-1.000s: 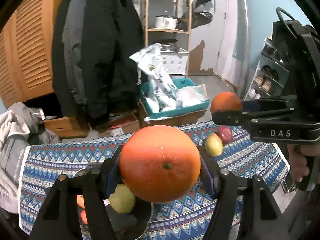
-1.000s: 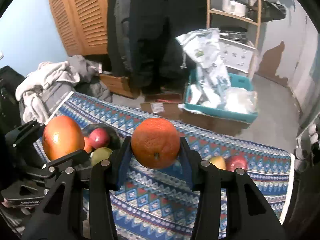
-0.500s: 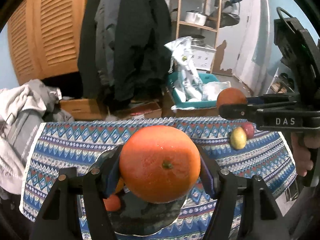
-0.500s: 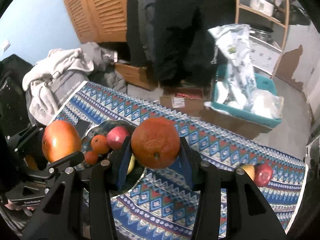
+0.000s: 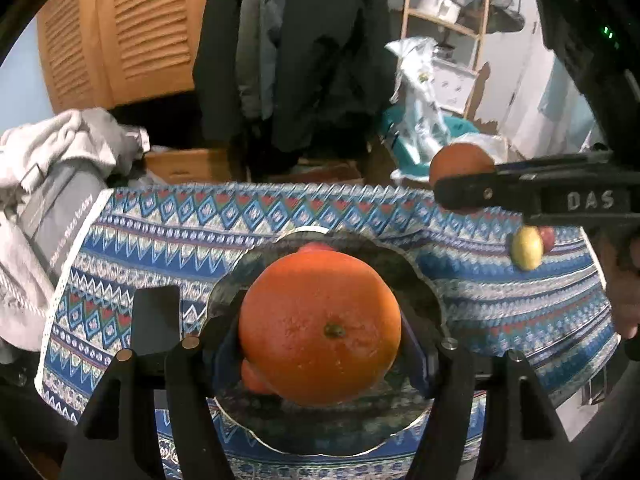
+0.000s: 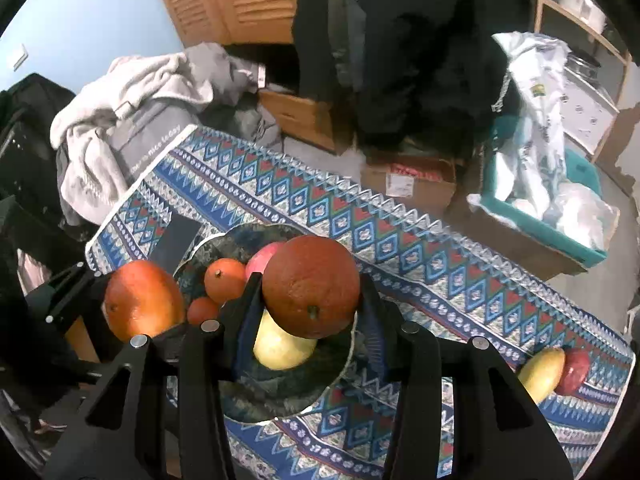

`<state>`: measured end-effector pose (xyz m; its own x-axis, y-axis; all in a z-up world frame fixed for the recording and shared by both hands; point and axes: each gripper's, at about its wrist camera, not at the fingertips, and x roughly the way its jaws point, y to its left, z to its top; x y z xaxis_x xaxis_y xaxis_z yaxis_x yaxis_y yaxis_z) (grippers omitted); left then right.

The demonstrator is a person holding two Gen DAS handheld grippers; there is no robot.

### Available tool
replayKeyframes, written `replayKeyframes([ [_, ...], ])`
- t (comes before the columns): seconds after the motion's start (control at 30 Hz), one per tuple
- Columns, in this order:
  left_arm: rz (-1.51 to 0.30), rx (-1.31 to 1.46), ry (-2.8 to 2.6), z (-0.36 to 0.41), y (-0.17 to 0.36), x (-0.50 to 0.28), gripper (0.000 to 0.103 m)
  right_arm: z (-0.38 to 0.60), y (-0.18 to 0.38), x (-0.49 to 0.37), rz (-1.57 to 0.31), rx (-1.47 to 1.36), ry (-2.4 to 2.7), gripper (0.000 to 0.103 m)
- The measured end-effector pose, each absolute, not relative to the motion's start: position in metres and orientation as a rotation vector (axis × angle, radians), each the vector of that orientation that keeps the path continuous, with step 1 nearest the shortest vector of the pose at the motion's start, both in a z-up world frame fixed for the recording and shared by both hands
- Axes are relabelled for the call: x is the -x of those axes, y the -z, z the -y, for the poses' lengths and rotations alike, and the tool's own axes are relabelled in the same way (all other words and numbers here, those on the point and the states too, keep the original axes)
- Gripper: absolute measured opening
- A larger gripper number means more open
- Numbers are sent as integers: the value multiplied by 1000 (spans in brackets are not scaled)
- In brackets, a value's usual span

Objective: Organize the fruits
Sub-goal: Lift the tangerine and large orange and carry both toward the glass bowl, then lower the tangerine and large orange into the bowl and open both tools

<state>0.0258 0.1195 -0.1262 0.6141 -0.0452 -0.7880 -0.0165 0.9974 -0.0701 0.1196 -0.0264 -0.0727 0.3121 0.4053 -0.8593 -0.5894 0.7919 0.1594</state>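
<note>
Left gripper (image 5: 320, 332): jaws clamped on a large orange fruit (image 5: 320, 330), grip unchanged from the earlier frames. Right gripper (image 6: 310, 300): jaws clamped on a smaller, darker orange (image 6: 311, 291), also unchanged.

Change of position: one second ago both grippers were held higher, with the dark bowl (image 6: 280, 396) low in each view. Both now sit lower and closer, and each held fruit is above the bowl. In the left wrist view the bowl (image 5: 420, 280) has shifted from the bottom edge to directly behind the large fruit.

Bowl contents, right wrist view: two small oranges (image 6: 225, 279), a red apple (image 6: 260, 260) and a yellow-green fruit (image 6: 280, 346).

Unmoved on the patterned tablecloth (image 6: 400, 248): a yellow fruit (image 6: 542, 374) touching a red fruit (image 6: 574, 370) near the right end, well apart from the bowl.
</note>
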Motion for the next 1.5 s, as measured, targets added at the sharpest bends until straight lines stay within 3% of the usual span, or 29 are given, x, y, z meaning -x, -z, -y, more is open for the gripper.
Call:
replayKeyframes([
  [0.77, -1152, 108, -11, -127, 219, -44, 70, 1, 140, -130, -1209, 252, -662, 45],
  [1.5, -1004, 198, -103, -163, 174, -49, 74, -6, 174, -152, -1298, 203, -647, 46],
])
